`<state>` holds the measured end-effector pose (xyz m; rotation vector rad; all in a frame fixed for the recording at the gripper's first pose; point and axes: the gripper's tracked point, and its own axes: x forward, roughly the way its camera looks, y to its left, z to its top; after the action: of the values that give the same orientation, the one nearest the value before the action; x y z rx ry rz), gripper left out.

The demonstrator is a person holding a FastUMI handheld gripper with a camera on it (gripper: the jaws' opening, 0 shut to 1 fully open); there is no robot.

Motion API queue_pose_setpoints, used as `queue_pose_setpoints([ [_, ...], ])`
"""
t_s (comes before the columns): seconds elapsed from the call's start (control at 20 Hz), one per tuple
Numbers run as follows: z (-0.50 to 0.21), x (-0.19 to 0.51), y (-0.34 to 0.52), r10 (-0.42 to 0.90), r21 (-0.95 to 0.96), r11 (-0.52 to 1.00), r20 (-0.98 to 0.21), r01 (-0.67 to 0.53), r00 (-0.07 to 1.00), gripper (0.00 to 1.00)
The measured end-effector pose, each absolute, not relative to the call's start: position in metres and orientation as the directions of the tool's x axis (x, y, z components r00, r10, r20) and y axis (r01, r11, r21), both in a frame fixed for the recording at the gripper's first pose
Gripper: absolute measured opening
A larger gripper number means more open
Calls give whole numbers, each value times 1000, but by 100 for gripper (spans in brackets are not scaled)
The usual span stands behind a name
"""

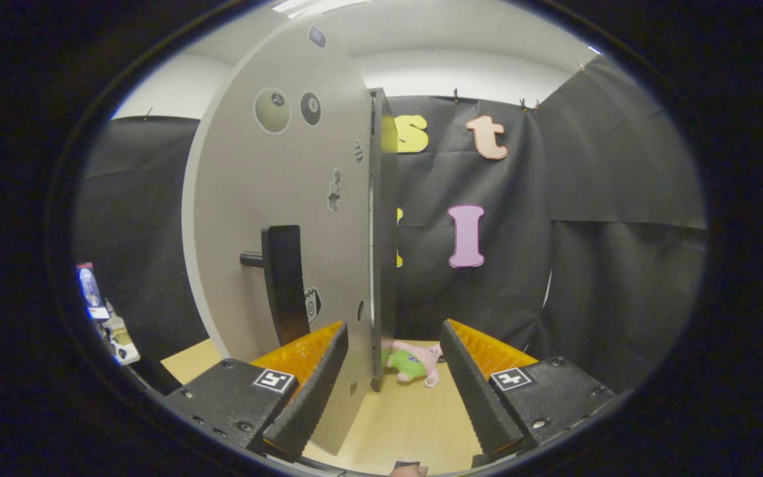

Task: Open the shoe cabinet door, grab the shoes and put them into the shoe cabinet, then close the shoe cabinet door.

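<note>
Tongs point(393, 371) spread wide, grasping nothing. Shoe cabinet door point(282, 218) swung open, edge-on, its free edge standing between the fingers, nearer the left one. Dark handle point(285, 281) on the door's pale face, just beyond the left finger. Pink and green plush toy point(414, 363) lying on the desk point(408, 417) just ahead, between the fingers.

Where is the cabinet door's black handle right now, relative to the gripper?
In the gripper view, the black handle sits on the open door's face, just above and beyond the left finger of the open gripper.
</note>
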<state>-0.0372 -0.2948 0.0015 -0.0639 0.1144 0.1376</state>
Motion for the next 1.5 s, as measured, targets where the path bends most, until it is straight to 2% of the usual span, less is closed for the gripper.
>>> queue_pose_setpoints([
  [0.25,3,-38,-286,87,-78,993,-49,-91,995,93],
  [0.5,-13,-35,-227,156,-75,984,-99,-163,983,93],
  [0.75,-30,-7,-179,153,-81,983,-130,-165,980,93],
  [1.05,-48,26,-125,227,35,974,-152,-224,962,93],
  [1.25,-56,37,-109,234,17,972,-182,-235,955,95],
  [1.5,-54,29,-109,214,10,977,-157,-215,964,95],
])
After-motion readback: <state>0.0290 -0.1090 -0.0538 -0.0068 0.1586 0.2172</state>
